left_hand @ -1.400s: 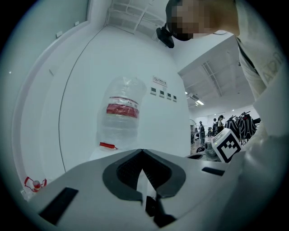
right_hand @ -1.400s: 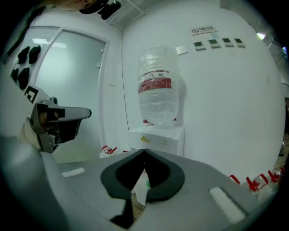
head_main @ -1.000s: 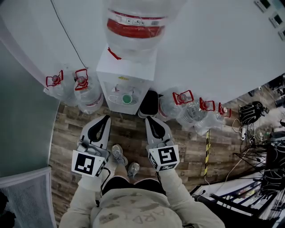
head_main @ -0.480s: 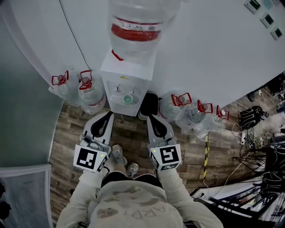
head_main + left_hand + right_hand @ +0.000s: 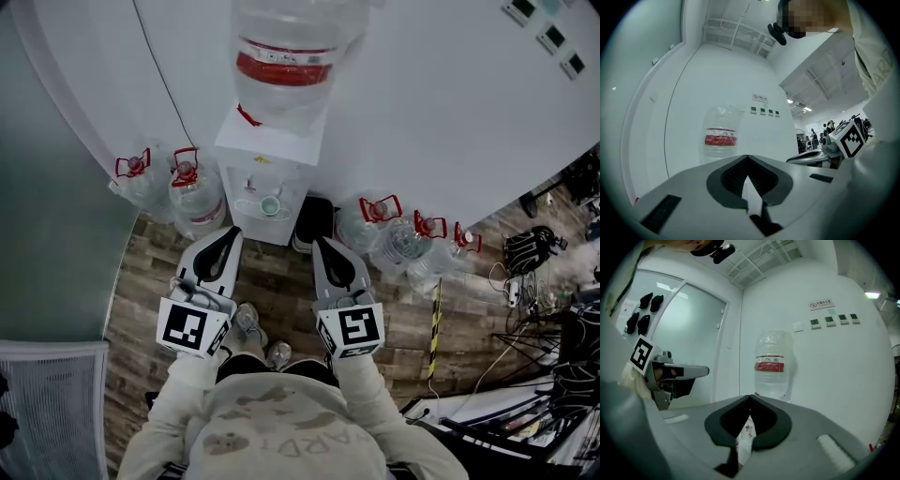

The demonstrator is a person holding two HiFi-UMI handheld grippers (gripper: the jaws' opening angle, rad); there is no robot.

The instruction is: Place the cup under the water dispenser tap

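Note:
A white water dispenser (image 5: pixel 267 169) stands against the wall with a big clear bottle (image 5: pixel 291 56) on top. A small green cup (image 5: pixel 271 205) sits in its tap recess. In the head view my left gripper (image 5: pixel 228 234) and right gripper (image 5: pixel 321 244) are held side by side, level, pointing at the dispenser and a short way from it. Both are shut with nothing between the jaws. The left gripper (image 5: pixel 747 157) looks over its closed tips at the bottle (image 5: pixel 720 136). Above the closed tips of the right gripper (image 5: pixel 750 397) the bottle (image 5: pixel 771 364) shows too.
Spare water bottles with red handles stand on the wooden floor left (image 5: pixel 187 192) and right (image 5: pixel 394 230) of the dispenser. A black object (image 5: pixel 314 220) leans at its right side. Cables and stands (image 5: pixel 553 356) crowd the far right. The person's shoes (image 5: pixel 248 323) are below the grippers.
Both grippers have risen and moved a little closer to the dispenser, staying shut. The cup has not moved.

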